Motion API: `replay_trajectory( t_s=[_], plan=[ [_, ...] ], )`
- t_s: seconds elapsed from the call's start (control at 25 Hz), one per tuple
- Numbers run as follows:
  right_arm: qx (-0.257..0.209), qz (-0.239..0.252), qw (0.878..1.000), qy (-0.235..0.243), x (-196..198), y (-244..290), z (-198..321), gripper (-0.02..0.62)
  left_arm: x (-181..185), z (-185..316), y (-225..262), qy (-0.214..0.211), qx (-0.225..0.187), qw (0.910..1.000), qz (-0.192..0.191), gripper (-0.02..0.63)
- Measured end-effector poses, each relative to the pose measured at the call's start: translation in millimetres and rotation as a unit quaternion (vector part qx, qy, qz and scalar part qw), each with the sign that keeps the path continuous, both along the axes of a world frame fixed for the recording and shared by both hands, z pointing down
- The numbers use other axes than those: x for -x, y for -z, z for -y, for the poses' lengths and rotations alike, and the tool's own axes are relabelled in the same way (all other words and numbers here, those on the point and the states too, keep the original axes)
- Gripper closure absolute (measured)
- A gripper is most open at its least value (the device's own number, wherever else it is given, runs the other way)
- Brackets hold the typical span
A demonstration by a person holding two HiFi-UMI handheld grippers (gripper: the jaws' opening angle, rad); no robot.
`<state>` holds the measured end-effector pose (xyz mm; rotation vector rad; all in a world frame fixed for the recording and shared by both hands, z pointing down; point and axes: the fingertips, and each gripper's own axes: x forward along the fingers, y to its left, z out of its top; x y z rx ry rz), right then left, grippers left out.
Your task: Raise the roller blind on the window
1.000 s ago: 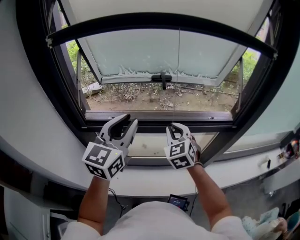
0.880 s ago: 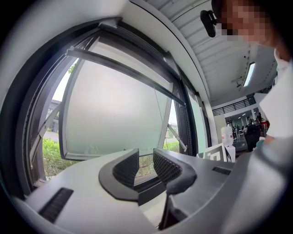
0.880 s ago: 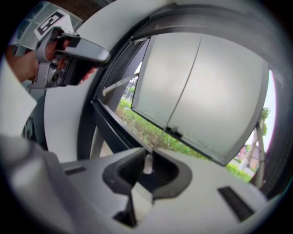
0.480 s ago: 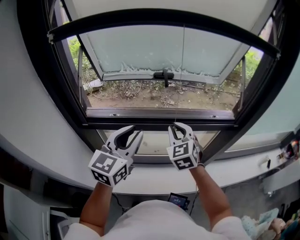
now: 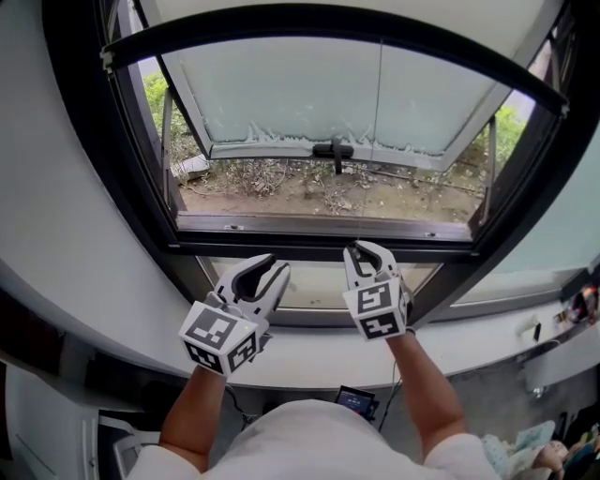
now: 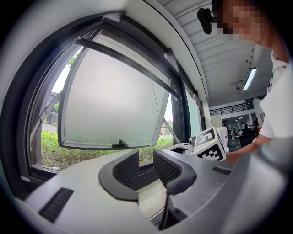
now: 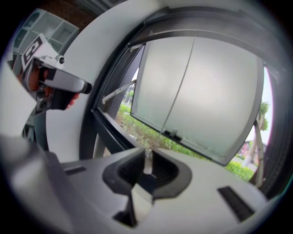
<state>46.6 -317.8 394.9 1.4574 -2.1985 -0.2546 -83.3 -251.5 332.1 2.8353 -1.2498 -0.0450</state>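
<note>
A thin pull cord (image 5: 373, 141) hangs down in front of the open frosted window sash (image 5: 281, 94). Its lower end reaches my right gripper (image 5: 368, 251), above the sill. In the right gripper view the right gripper (image 7: 147, 167) is shut on the cord's small pale end piece (image 7: 147, 161), and the cord (image 7: 181, 87) runs up from it. My left gripper (image 5: 265, 269) hovers open beside it, to the left, with nothing between its jaws, as the left gripper view (image 6: 145, 167) also shows. A pale strip along the top edge (image 5: 328, 7) may be the blind; I cannot tell.
The dark window frame (image 5: 319, 246) surrounds the opening, and the sash's black handle (image 5: 335, 150) sits at the sash's lower edge. A white sill (image 5: 309, 354) runs under both grippers. White wall (image 5: 56, 187) lies to the left. Small items (image 5: 577, 305) lie at the far right.
My left gripper has sunk toward the sill and stayed open. The right gripper has kept its grip on the cord's end and hardly moved.
</note>
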Motion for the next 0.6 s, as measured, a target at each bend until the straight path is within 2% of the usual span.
replay_trajectory(
  t_s=[0.6],
  plan=[
    [-0.031,0.017,0.999,-0.005,-6.5,22.9,-7.0,0.534,-2.2,-3.3,-3.1,-0.008,0.008,0.9999,-0.007,0.491]
  ],
)
